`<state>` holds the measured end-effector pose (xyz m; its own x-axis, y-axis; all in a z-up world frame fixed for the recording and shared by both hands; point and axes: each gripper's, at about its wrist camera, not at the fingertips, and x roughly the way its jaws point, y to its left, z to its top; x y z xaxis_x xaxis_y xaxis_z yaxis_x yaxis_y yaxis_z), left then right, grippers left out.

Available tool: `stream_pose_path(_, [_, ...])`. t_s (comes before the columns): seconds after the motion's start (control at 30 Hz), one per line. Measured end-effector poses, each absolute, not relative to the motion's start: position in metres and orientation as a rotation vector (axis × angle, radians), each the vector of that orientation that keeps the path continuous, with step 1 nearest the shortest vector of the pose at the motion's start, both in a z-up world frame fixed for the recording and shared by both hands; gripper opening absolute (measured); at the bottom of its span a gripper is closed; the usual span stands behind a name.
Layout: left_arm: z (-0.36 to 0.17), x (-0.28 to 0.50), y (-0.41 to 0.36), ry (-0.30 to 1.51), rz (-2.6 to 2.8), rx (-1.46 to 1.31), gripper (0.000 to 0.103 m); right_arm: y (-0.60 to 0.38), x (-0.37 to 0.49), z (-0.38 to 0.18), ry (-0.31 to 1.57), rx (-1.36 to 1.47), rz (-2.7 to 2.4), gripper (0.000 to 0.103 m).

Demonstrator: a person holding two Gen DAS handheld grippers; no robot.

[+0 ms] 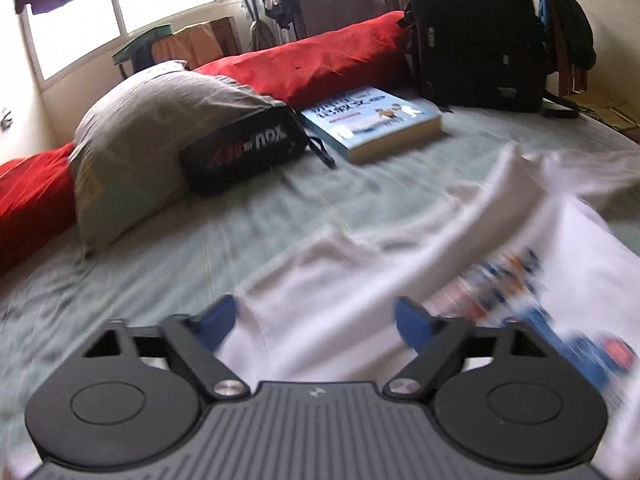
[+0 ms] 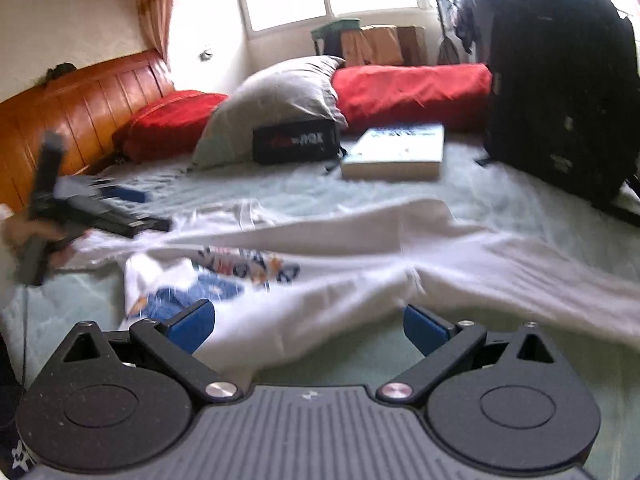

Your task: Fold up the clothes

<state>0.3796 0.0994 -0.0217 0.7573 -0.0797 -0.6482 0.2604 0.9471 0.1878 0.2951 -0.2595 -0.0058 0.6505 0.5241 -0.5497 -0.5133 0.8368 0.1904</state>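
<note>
A white T-shirt (image 1: 360,280) with a blue and red print lies rumpled on the pale green bed sheet (image 1: 200,232). My left gripper (image 1: 316,326) hovers over its near edge, blue pads wide apart, white cloth lying between them without being pinched. In the right wrist view the same T-shirt (image 2: 360,264) spreads across the bed, print (image 2: 240,272) to the left. My right gripper (image 2: 308,326) stands open over the shirt's near hem, pads clear of the cloth. The left gripper (image 2: 146,210) shows blurred at the far left, held by a hand (image 2: 24,232) above the shirt's left end.
At the head of the bed lie a grey pillow (image 1: 152,120), red cushions (image 1: 320,64), a black pouch (image 1: 244,152) and a blue book (image 1: 372,120). A black backpack (image 1: 476,32) stands at the back right. A wooden headboard (image 2: 72,104) runs along the left.
</note>
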Motion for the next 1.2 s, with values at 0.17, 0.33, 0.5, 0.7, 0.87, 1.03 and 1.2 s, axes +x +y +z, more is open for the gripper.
stream_pose_path(0.17, [-0.047, 0.449, 0.103, 0.736, -0.235, 0.238, 0.046, -0.249, 0.339, 0.005, 0.58, -0.069, 0.66, 0.097])
stream_pose_path(0.33, [-0.069, 0.472, 0.11, 0.753, -0.297, 0.235, 0.046, -0.227, 0.417, 0.013, 0.615, -0.189, 0.71, 0.069])
stream_pose_path(0.5, [-0.083, 0.476, 0.115, 0.77, -0.347, 0.273, 0.047, -0.191, 0.499, -0.005, 0.725, -0.297, 0.76, 0.052])
stream_pose_path(0.7, [-0.085, 0.48, 0.12, 0.77, -0.401, 0.285, 0.047, -0.146, 0.542, -0.054, 0.857, -0.507, 0.846, 0.052])
stream_pose_path(0.87, [-0.085, 0.475, 0.114, 0.772, -0.436, 0.308, 0.024, -0.15, 0.545, -0.064, 0.877, -0.483, 0.874, 0.048])
stream_pose_path(1.03, [-0.081, 0.462, 0.099, 0.732, -0.427, 0.376, 0.003, -0.145, 0.529, -0.058, 0.812, -0.539, 0.908, 0.012])
stream_pose_path(1.2, [-0.063, 0.468, 0.108, 0.675, -0.351, 0.318, 0.002, -0.139, 0.543, -0.037, 0.711, -0.476, 0.838, 0.012])
